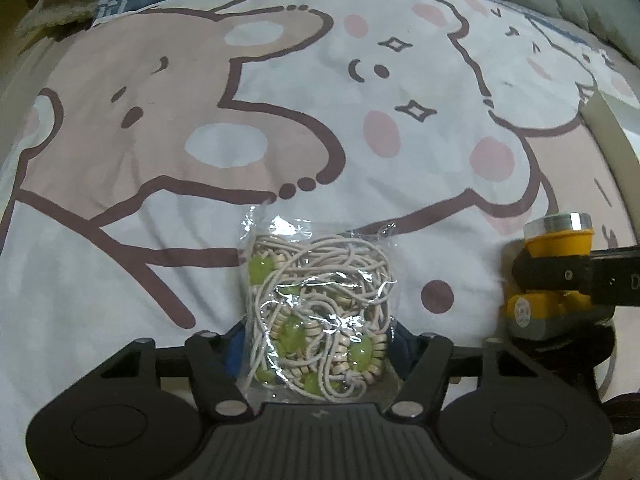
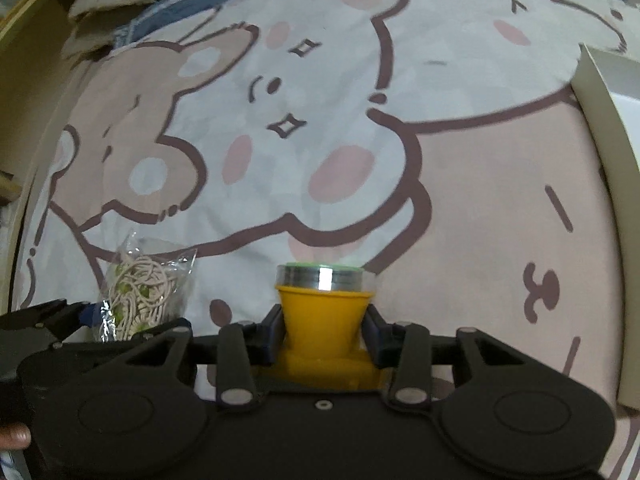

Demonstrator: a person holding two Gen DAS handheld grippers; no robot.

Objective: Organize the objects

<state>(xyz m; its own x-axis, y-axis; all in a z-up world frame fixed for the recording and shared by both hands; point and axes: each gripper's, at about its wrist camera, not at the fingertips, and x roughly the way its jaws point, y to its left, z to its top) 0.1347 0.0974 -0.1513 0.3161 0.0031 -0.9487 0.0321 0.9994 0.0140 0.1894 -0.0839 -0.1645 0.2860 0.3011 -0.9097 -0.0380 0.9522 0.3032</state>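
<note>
two grips at once: my left gripper (image 1: 316,344) clenched on the bag (image 1: 318,312), right gripper (image 2: 322,332) pinching the lamp (image 2: 325,312) at its neck, both clear of the sheet (image 1: 160,140) for carrying.

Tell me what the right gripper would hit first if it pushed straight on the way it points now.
The right gripper is clamped on the yellow flashlight, whose silver-rimmed head leads. Pointing steeply down, that head would probably meet the cartoon bedsheet first; nothing else appears in that line, though depth is unclear.
</note>
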